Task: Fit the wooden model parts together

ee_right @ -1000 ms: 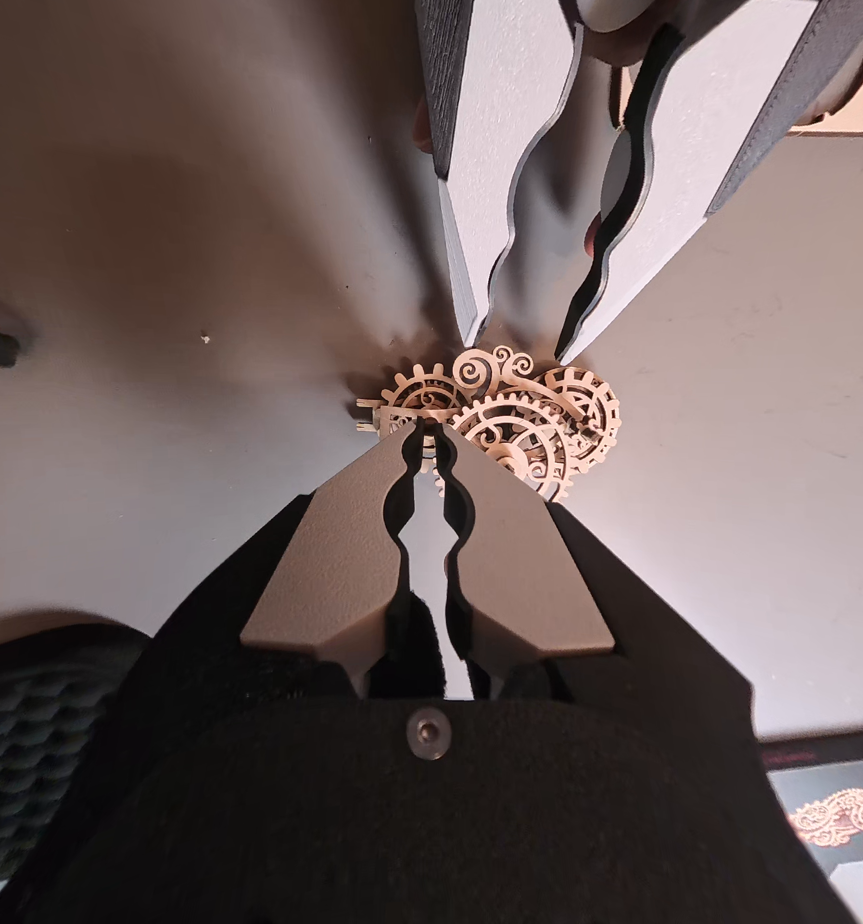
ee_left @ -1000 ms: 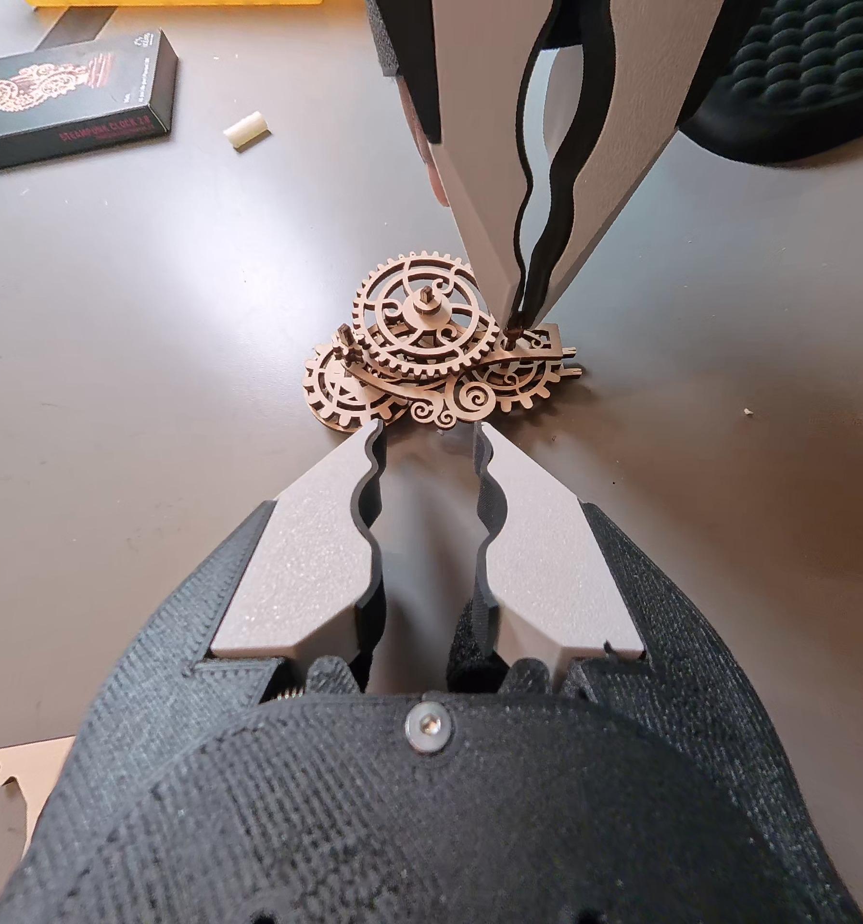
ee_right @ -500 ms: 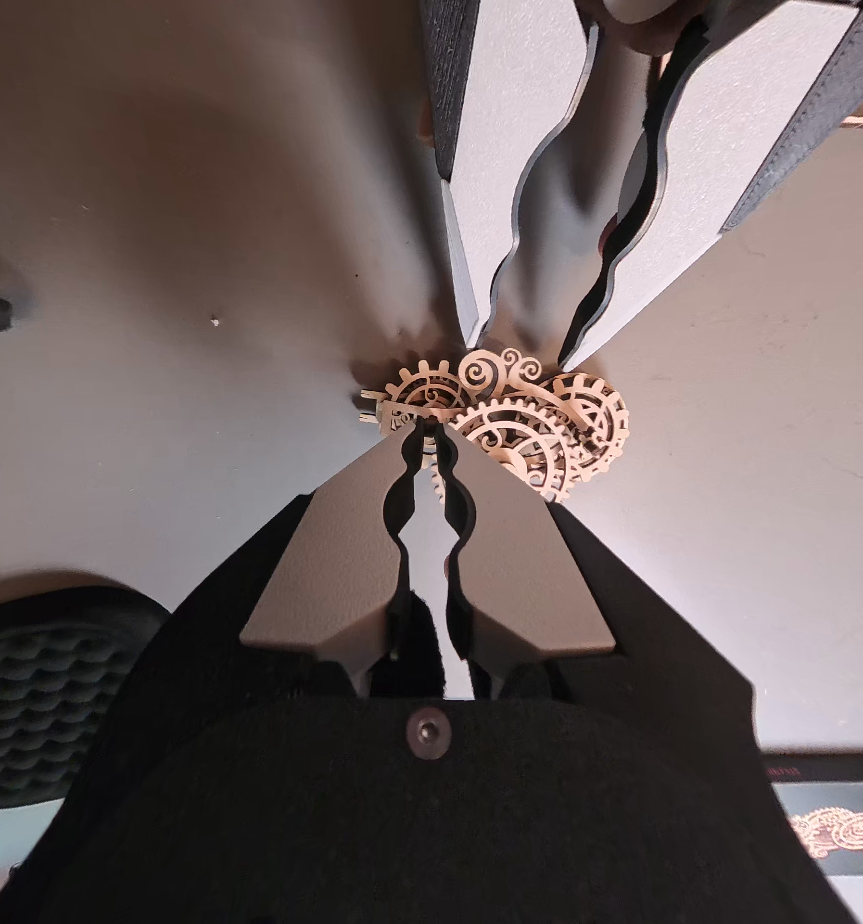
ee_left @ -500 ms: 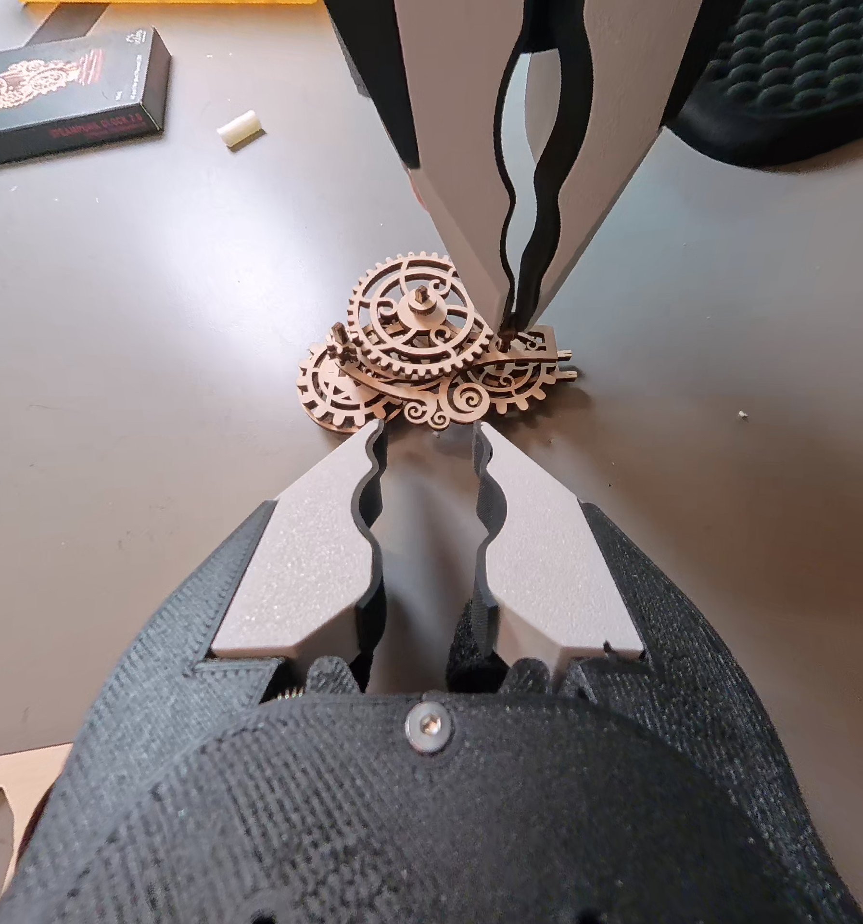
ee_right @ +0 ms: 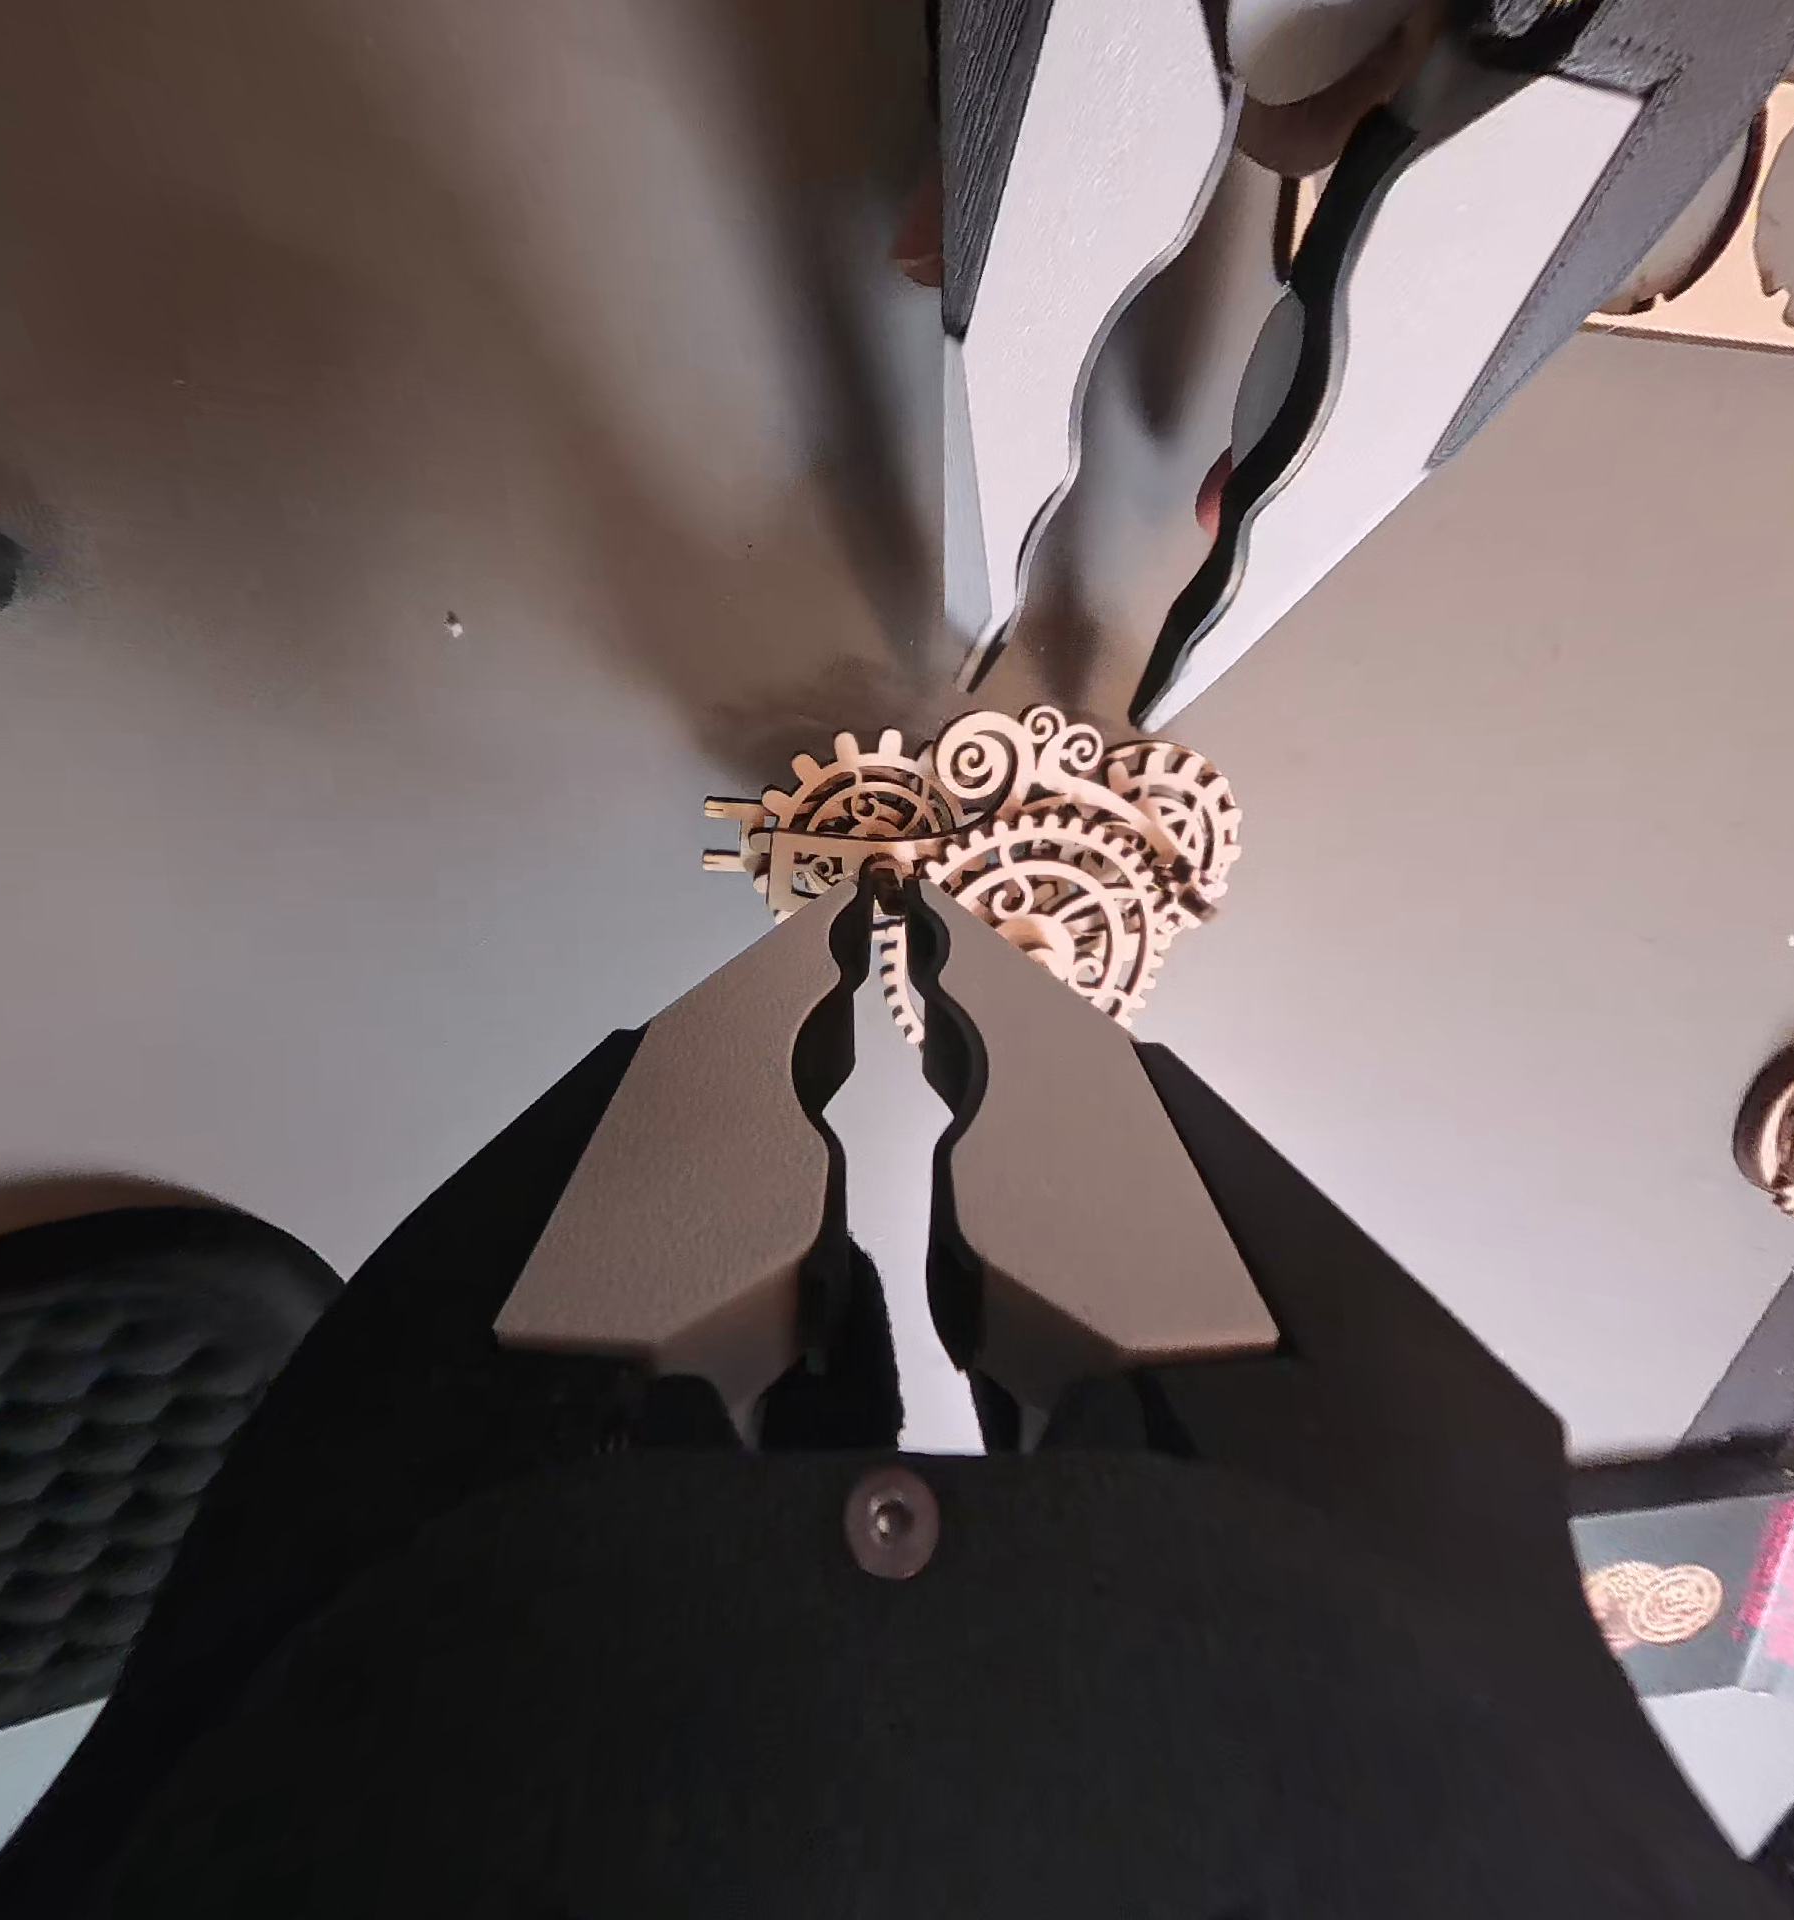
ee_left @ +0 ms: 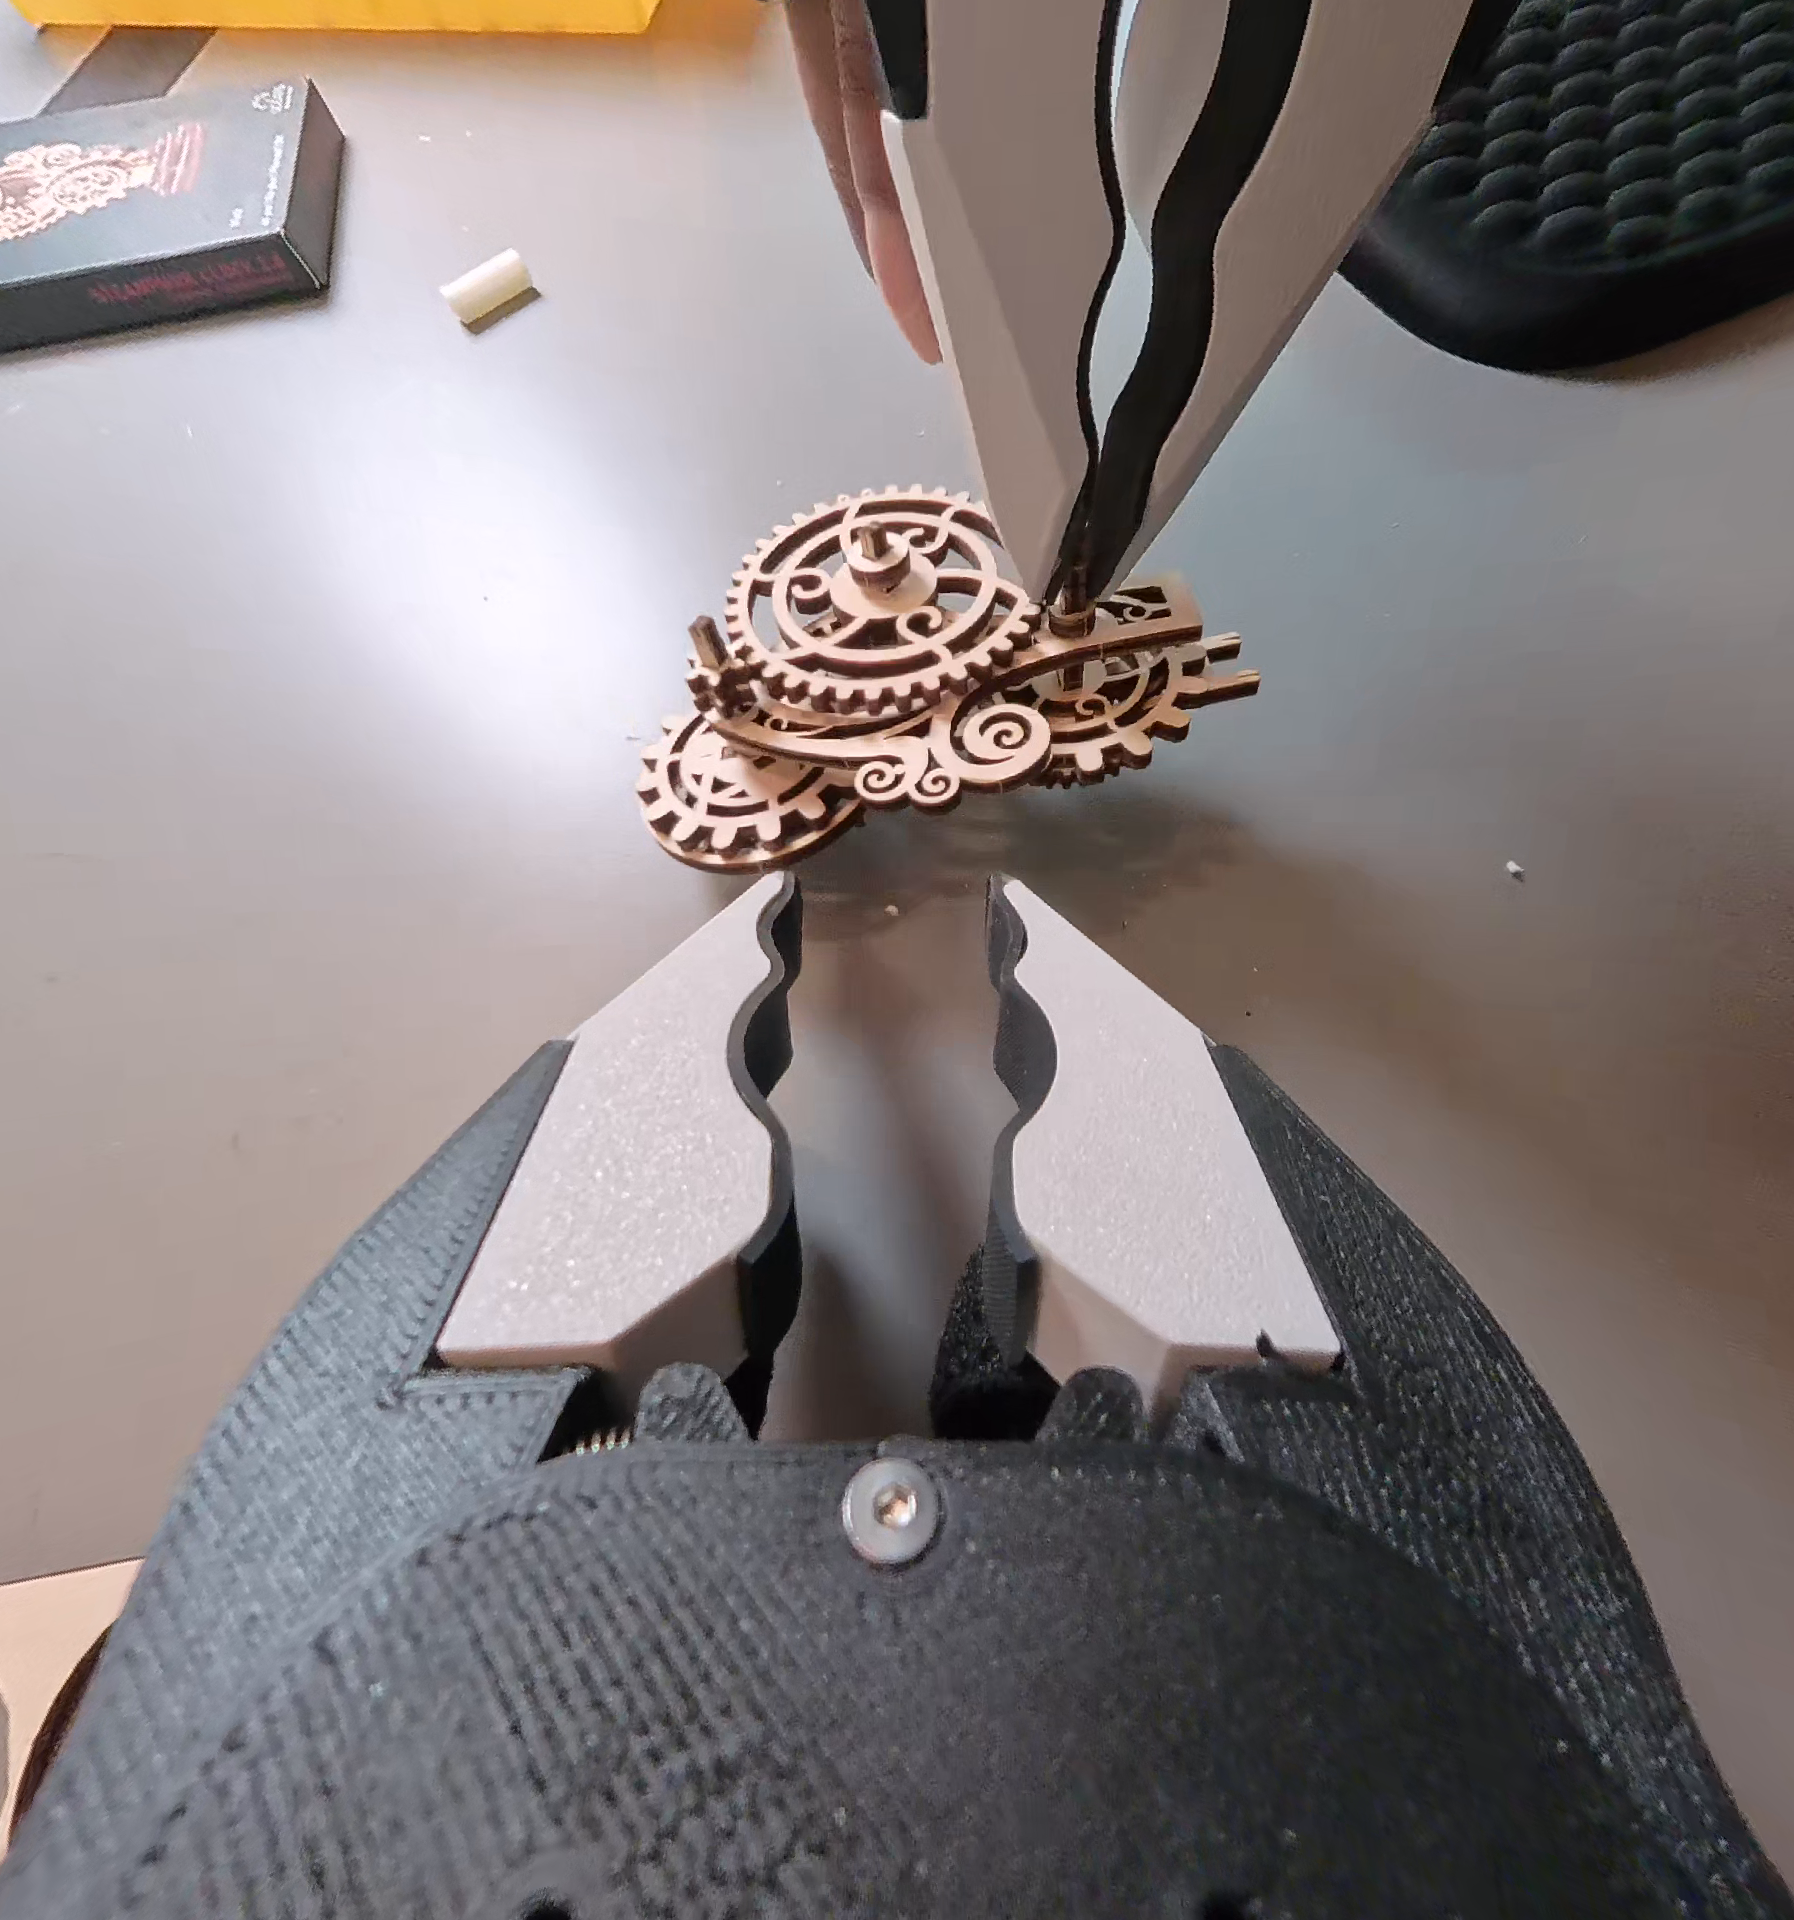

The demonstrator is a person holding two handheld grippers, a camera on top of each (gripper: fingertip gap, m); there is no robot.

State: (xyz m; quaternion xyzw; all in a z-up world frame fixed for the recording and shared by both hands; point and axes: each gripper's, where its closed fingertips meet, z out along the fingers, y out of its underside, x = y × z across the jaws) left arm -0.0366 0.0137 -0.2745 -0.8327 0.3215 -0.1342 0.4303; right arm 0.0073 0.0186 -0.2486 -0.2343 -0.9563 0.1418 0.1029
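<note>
Fingertips of the right gripper [ee_right: 885, 891] pinch a small peg [ee_left: 1072, 594] on the wooden gear model [ee_left: 934, 696] — likely seating it — while the left gripper [ee_left: 891, 894] waits open-jawed just beside.

A black box [ee_left: 134, 208] bears red lettering and a gear emblem; no other writing shows.

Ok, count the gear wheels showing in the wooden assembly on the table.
3: a large gear on top, a smaller one low at its left end, another under the scrolled arm by the right gripper. More may be hidden underneath.
</note>
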